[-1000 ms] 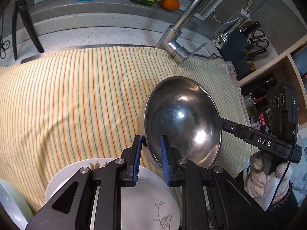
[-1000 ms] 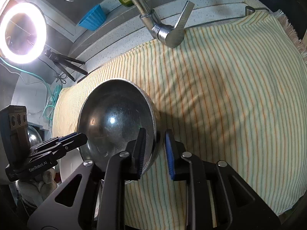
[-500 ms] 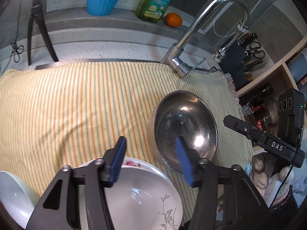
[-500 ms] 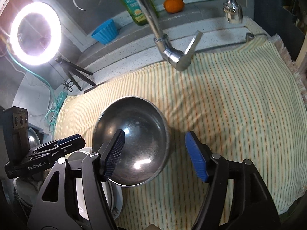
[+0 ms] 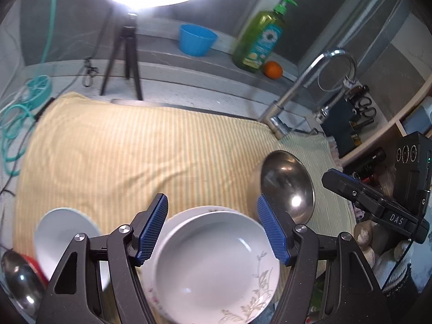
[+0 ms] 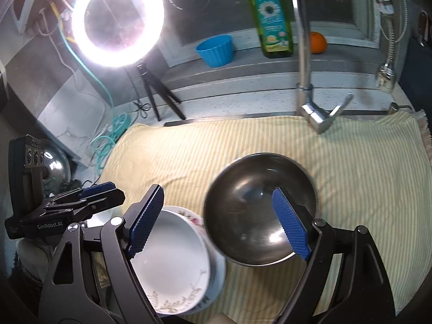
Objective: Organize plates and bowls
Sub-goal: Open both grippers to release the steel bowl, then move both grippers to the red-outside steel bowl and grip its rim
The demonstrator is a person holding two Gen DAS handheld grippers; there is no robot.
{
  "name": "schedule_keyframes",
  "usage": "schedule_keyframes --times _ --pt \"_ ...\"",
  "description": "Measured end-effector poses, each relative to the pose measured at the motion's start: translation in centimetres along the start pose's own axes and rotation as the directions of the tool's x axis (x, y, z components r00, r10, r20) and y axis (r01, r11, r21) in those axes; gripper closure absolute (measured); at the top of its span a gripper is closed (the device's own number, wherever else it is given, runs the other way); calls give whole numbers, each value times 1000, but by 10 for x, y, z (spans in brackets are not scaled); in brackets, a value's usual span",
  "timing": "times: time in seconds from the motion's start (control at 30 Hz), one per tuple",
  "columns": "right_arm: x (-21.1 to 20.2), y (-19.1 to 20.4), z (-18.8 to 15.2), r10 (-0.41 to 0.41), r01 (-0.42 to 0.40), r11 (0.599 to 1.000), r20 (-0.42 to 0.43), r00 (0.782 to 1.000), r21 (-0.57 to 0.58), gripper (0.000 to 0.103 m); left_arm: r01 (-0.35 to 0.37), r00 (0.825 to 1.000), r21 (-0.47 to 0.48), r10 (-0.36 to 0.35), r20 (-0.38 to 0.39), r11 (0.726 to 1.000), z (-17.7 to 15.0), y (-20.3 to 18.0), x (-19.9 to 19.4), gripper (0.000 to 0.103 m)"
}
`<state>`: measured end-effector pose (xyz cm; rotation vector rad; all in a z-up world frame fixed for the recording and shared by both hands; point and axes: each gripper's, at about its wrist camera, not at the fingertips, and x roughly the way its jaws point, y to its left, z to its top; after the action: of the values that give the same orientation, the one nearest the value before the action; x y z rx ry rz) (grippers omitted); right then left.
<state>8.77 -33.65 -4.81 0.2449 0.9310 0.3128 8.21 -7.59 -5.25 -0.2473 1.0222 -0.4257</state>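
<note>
A steel bowl rests on the striped cloth. A stack of white floral plates sits just left of it at the front edge. A small white bowl lies further left. My left gripper is open and empty above the plates. My right gripper is open and empty, raised over the gap between the plates and the steel bowl. The right gripper also shows in the left wrist view, and the left gripper in the right wrist view.
A faucet arches over the cloth's far right. A blue cup, green soap bottle and an orange stand on the back ledge. A ring light on a tripod stands far left. Another steel bowl lies at the left.
Both grippers let go of the steel bowl, opened wide and pulled back and up. The bowl now rests on the cloth beside the plates.
</note>
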Motion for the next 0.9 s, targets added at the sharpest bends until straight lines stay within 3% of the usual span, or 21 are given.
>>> schedule_keyframes --times 0.33,0.57,0.73,0.9 --pt "18 57 0 101 -103 993 -31 994 -59 18 -73 991 -139 87 97 988 -22 67 -63 34" --pt "29 111 -8 184 -193 973 -85 979 -124 18 -130 975 -266 172 140 955 -48 120 -101 34" --pt "41 150 -27 262 -283 949 -154 953 -136 18 -177 959 -370 245 145 912 -73 165 -128 35" --pt "61 192 -62 323 -373 915 -274 906 -155 18 -200 948 -456 289 132 867 -101 201 -144 36"
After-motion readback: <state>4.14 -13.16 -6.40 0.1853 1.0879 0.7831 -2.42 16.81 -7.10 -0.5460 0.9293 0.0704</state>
